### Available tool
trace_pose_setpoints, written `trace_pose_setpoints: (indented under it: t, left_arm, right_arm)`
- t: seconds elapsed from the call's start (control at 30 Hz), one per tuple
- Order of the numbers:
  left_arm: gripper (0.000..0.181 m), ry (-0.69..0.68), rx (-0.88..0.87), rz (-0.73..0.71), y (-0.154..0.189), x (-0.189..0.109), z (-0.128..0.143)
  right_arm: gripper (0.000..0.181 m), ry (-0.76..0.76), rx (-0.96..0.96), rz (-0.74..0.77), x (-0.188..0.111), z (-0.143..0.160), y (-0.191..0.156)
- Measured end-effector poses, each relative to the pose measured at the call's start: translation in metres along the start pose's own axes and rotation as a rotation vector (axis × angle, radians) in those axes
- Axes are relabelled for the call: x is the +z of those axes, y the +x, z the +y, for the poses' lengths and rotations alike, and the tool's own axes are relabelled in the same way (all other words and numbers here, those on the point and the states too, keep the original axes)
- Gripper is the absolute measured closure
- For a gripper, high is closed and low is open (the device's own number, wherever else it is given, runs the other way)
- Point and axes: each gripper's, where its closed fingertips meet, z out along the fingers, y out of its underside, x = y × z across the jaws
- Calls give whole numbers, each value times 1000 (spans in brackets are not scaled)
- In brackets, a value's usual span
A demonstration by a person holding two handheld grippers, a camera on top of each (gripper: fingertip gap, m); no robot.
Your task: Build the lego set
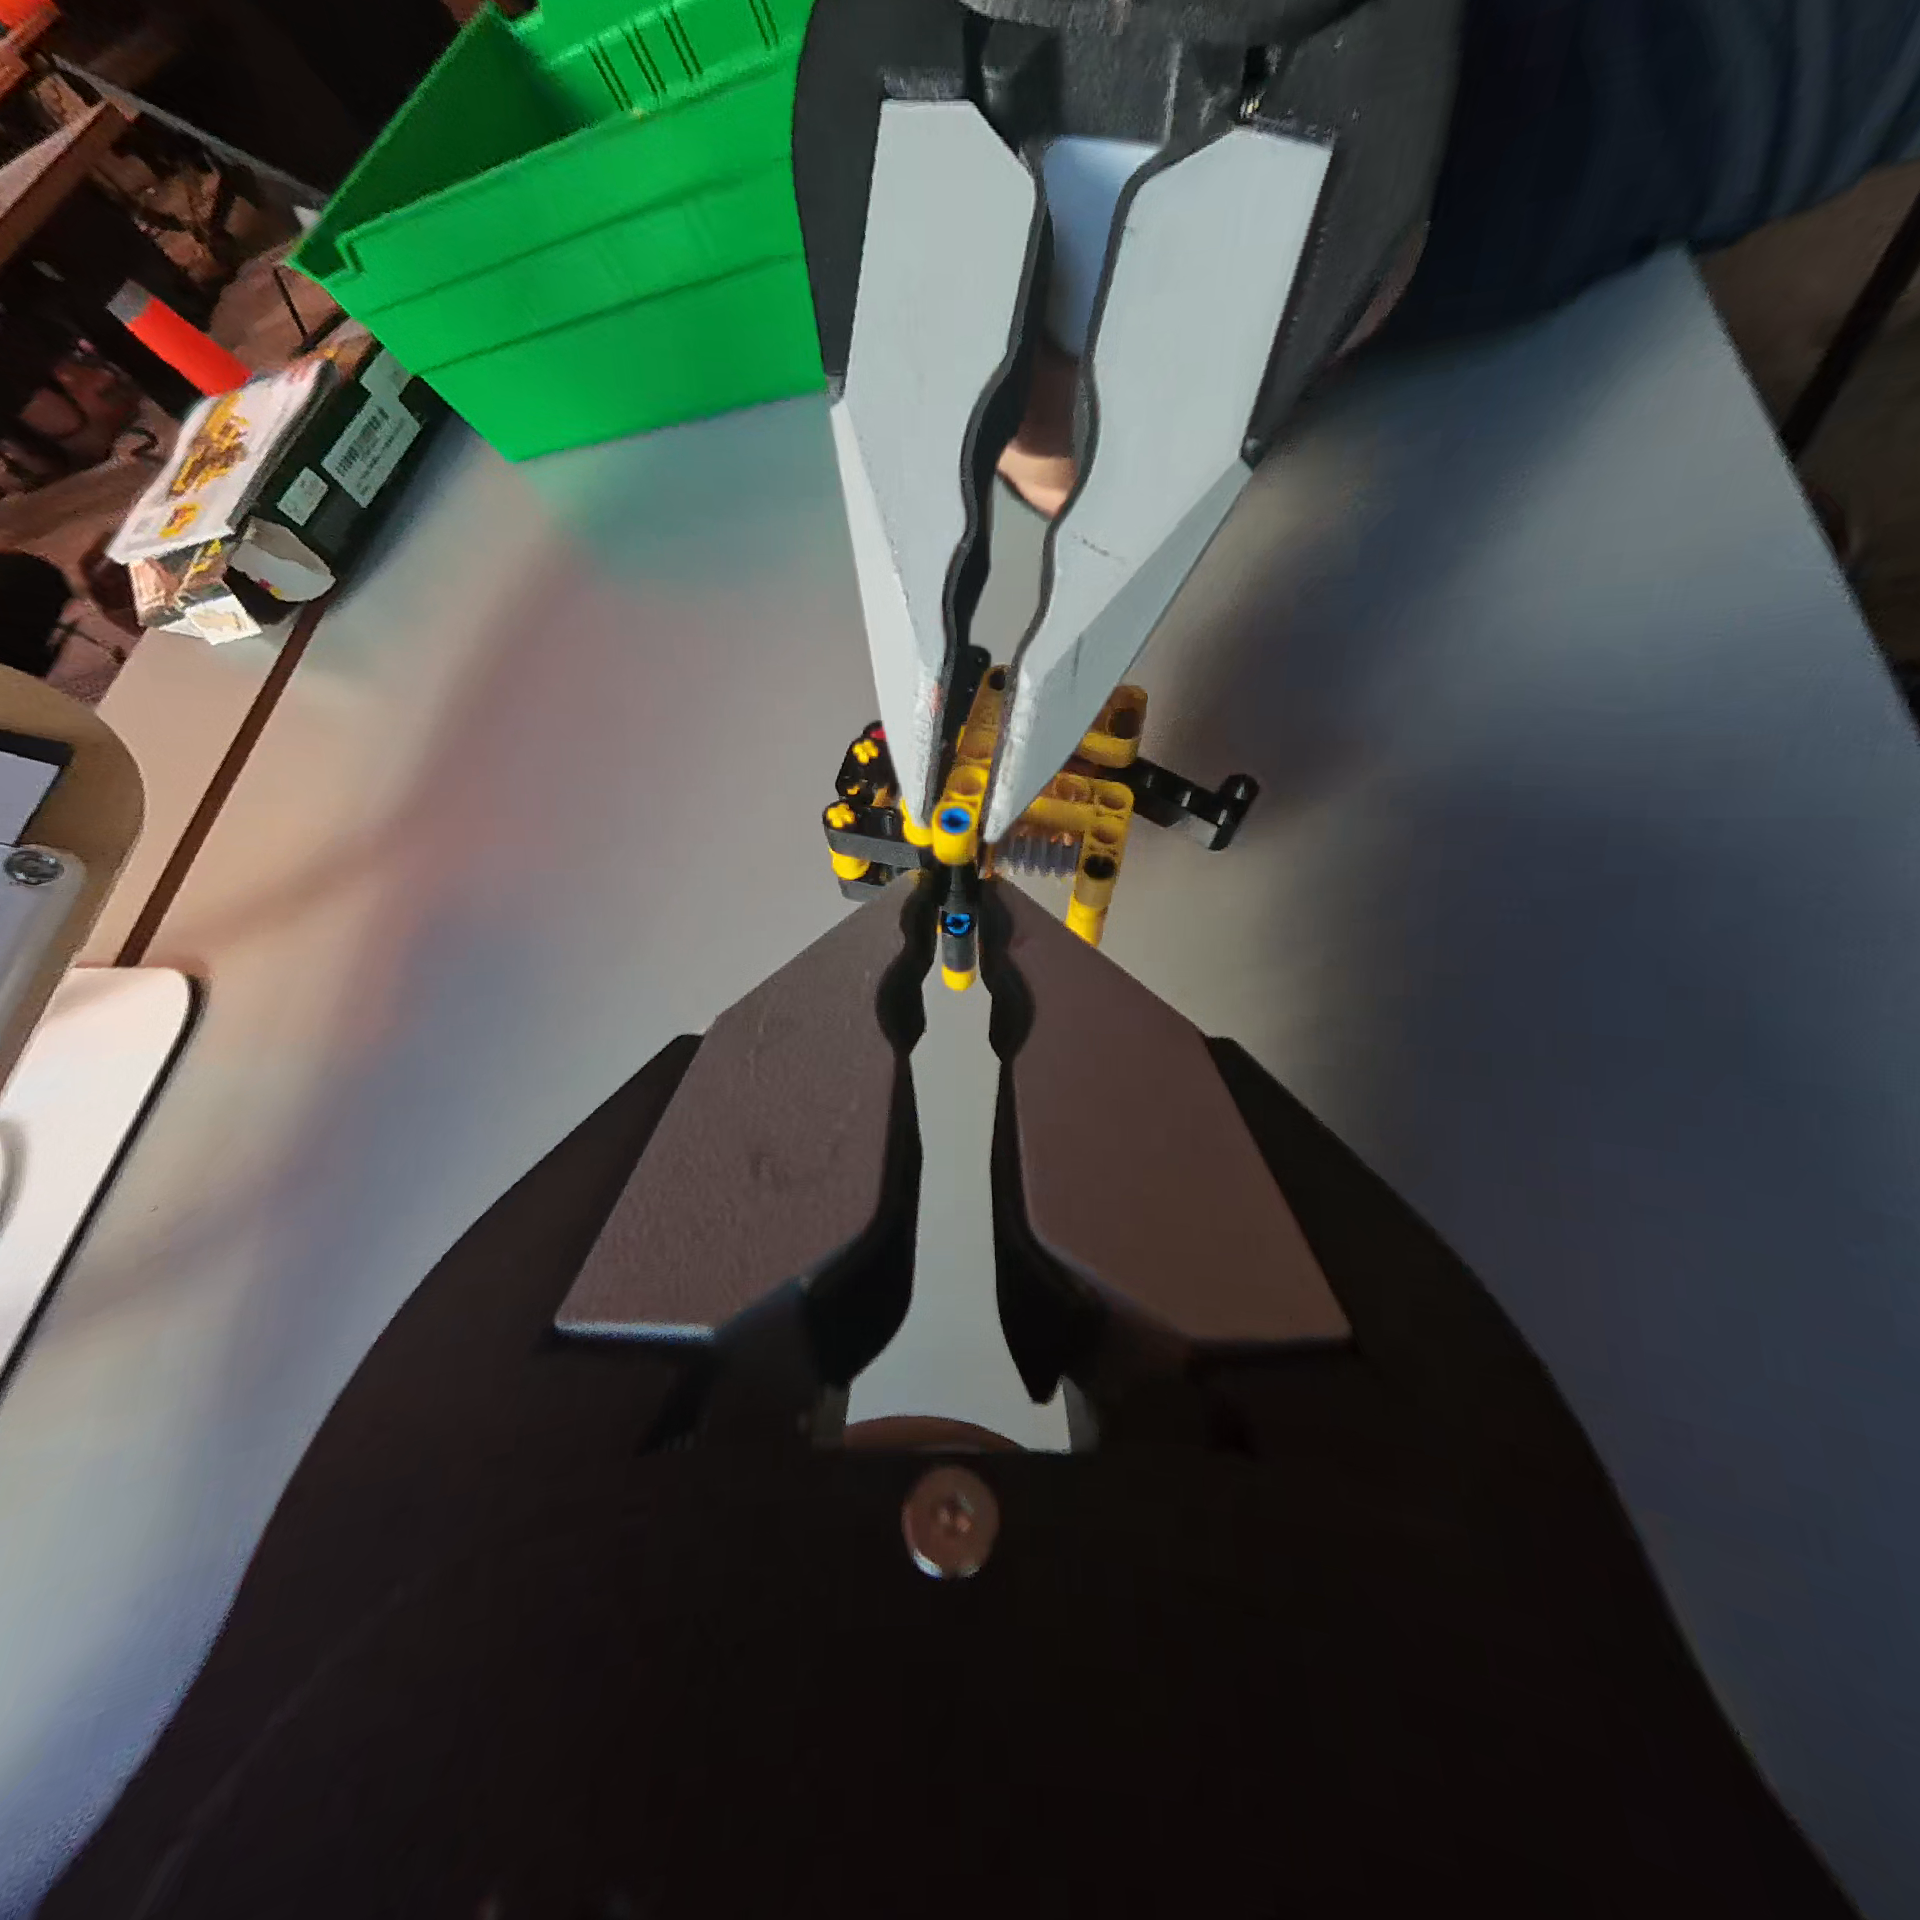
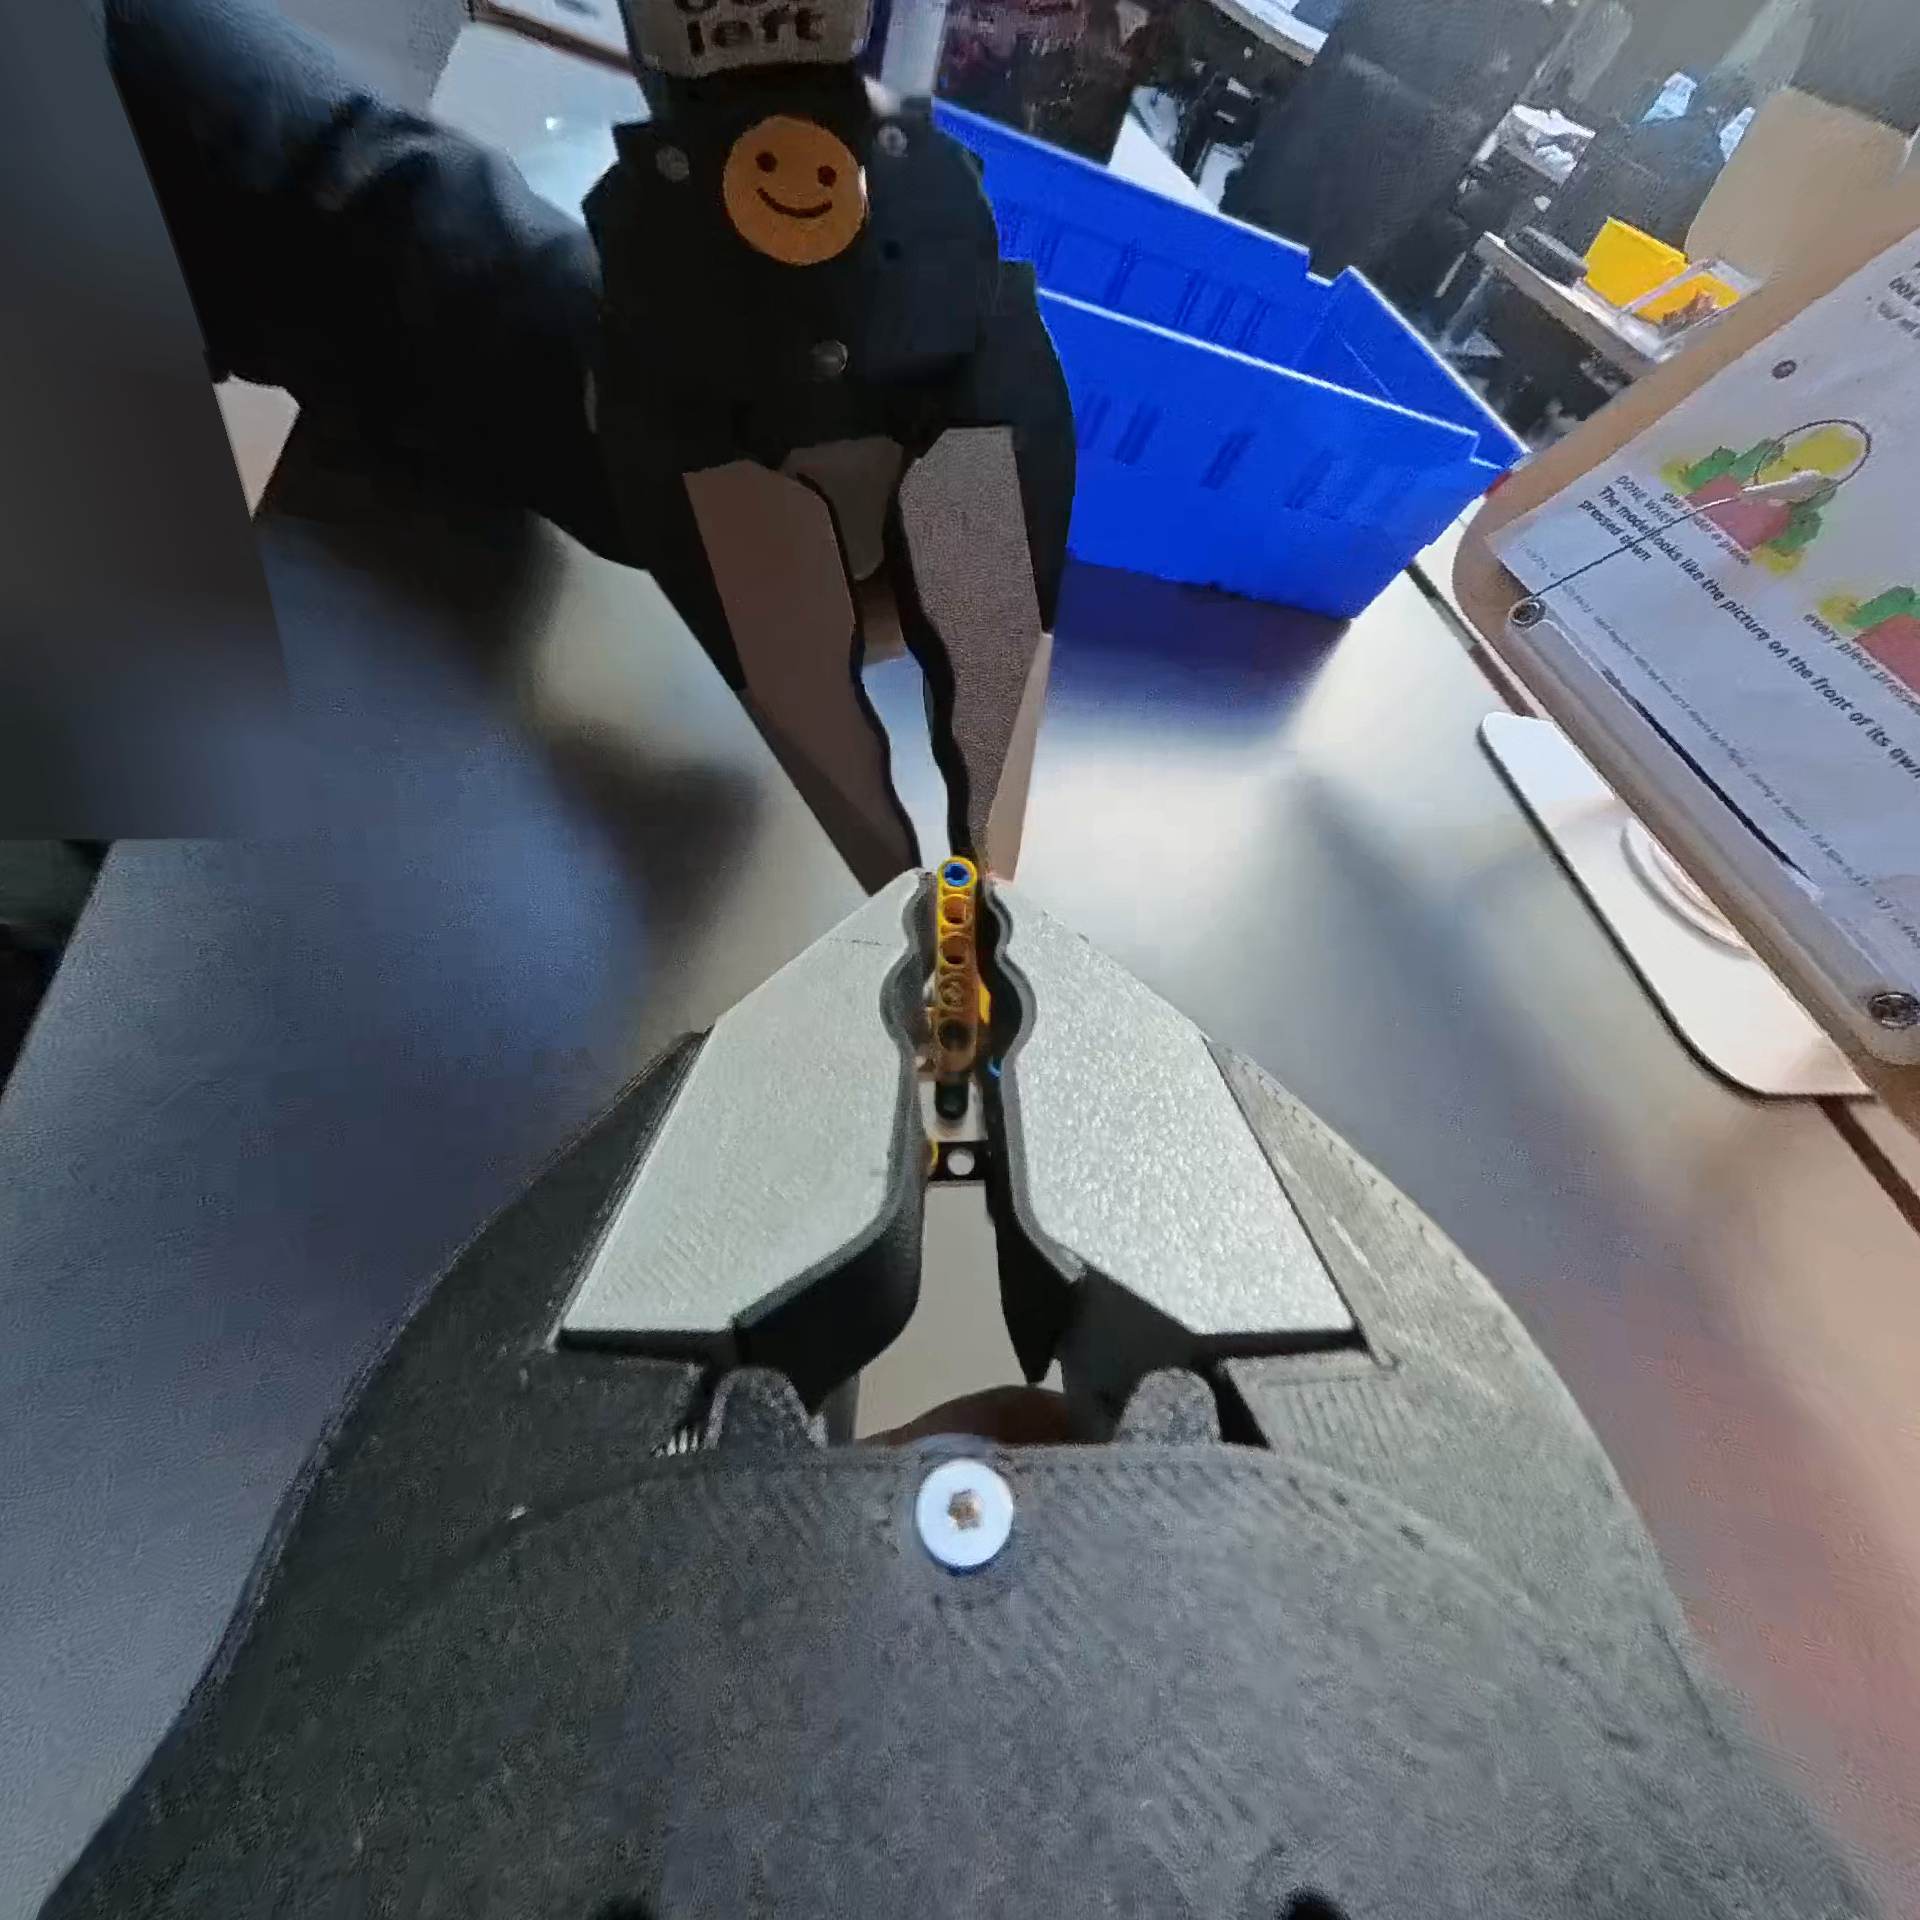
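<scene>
A yellow and black Technic lego model (image 1: 1091,810) rests on the white table (image 1: 520,935). My right gripper (image 2: 956,883), with grey fingers, is shut on a yellow holed beam (image 2: 956,956) of the model; in the left wrist view it (image 1: 951,831) comes in from the top. My left gripper (image 1: 951,899), with dark fingers, meets it tip to tip and is closed on a small black and yellow piece with a blue pin (image 1: 956,951) at the model's near end. In the right wrist view the left gripper (image 2: 951,857) reaches down from the top. Most of the model is hidden there.
A green bin (image 1: 582,260) stands behind the model, with a lego booklet on a dark box (image 1: 229,457) to its left. A blue bin (image 2: 1226,416) stands behind the left gripper. An instruction sheet on a stand (image 2: 1766,582) is at the table's right side.
</scene>
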Motion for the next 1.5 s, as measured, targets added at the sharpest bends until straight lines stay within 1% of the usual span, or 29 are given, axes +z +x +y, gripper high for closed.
trace_pose_setpoints:
  t: [0.03,0.13,0.2,0.3,0.4,0.5,0.53,0.6,0.63,0.67,0.73,0.77,0.87,1.0,1.13,1.17,1.2,1.27,1.33,1.37,1.43,1.5]
  left_arm:
    - [177,29,-24,11,0,-1,-4]
    - [177,106,-124,27,-2,-1,-9]
    - [177,139,-180,28,-6,-2,-12]
    - [177,160,-196,9,-12,-5,-16]
    - [177,190,-229,9,-15,-9,-19]
    - [177,197,-266,10,-18,-8,-17]
    - [177,206,-297,16,-20,-8,-16]
    - [177,168,-353,45,-19,-5,-5]
    - [177,165,-371,49,-18,-3,-1]
    - [177,161,-389,65,-16,-3,1]
    - [177,160,-378,70,-14,-2,-1]
    - [177,152,-361,77,-11,-1,-2]
    - [178,132,-318,66,-9,0,-2]
    - [177,141,-326,66,-10,-1,-1]
    - [178,160,-307,65,-8,1,-3]
    - [172,171,-301,50,-9,2,-5]
    - [162,203,-296,29,-11,2,-10]
    - [166,168,-225,-23,-14,4,-9]
    - [170,175,-187,-51,-17,2,-12]
    - [171,194,-195,-54,-18,0,-15]
    - [172,242,-247,1,-14,-1,-16]
    - [174,320,-321,57,-12,-5,-21]
  right_arm:
    - [178,24,41,-8,-2,-3,1]
    - [178,94,191,-36,-6,-8,7]
    - [178,169,330,-65,-8,-10,14]
    - [178,268,495,-115,-10,-15,22]
    - [178,333,598,-158,-11,-19,26]
    - [178,352,625,-160,-9,-17,29]
    - [178,355,628,-165,-7,-16,30]
    - [174,253,598,-178,1,-2,29]
    - [160,200,554,-186,3,2,25]
    - [157,152,492,-183,4,6,21]
    - [160,55,380,-144,5,16,18]
    - [167,42,348,-129,6,15,17]
    - [168,48,310,-119,6,12,16]
    - [169,63,326,-133,5,12,16]
    - [170,51,244,-96,3,12,16]
    - [170,38,226,-77,4,13,17]
    - [170,29,214,-58,6,14,18]
    - [170,17,212,-41,6,15,19]
    - [170,47,204,-14,3,10,23]
    - [170,57,182,2,2,8,24]
    - [170,83,140,-4,0,5,21]
    - [170,138,185,-49,-3,1,18]
